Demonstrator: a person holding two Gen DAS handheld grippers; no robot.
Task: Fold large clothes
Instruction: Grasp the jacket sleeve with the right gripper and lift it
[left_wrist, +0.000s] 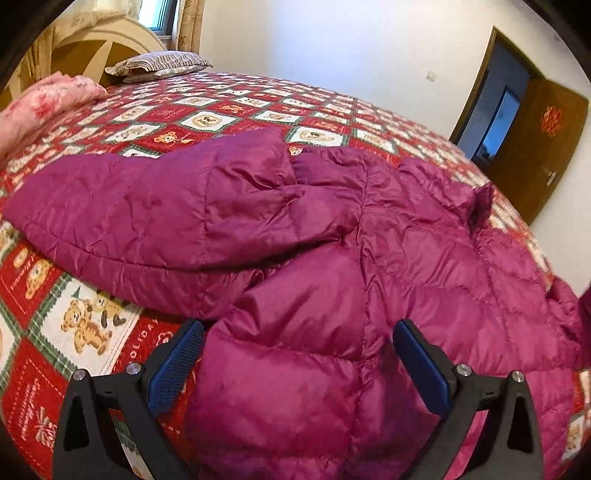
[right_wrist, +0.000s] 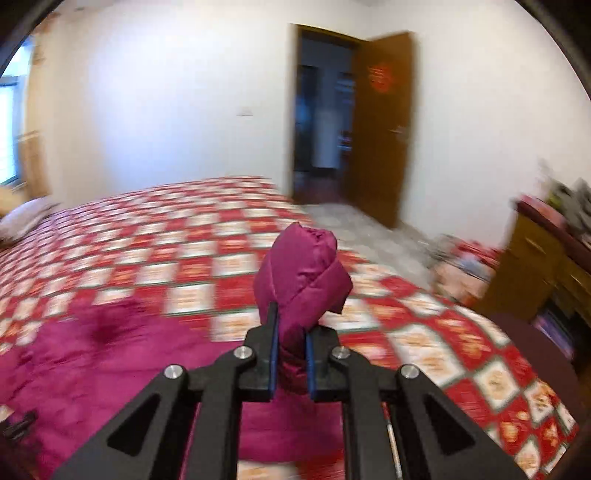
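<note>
Jacket (left_wrist: 332, 229) lies spread on the bed (left_wrist: 207, 107), long axis running left-right in front of you. Your left gripper (left_wrist: 298, 354) is wide open w/ a puffy section between the pads; right gripper (right_wrist: 291, 345) is clamped on a bunched bit, lifted.

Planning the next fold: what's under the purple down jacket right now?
The purple down jacket lies on the red teddy-bear quilt covering the bed. Anything beneath its bulk is covered and cannot be seen.
</note>
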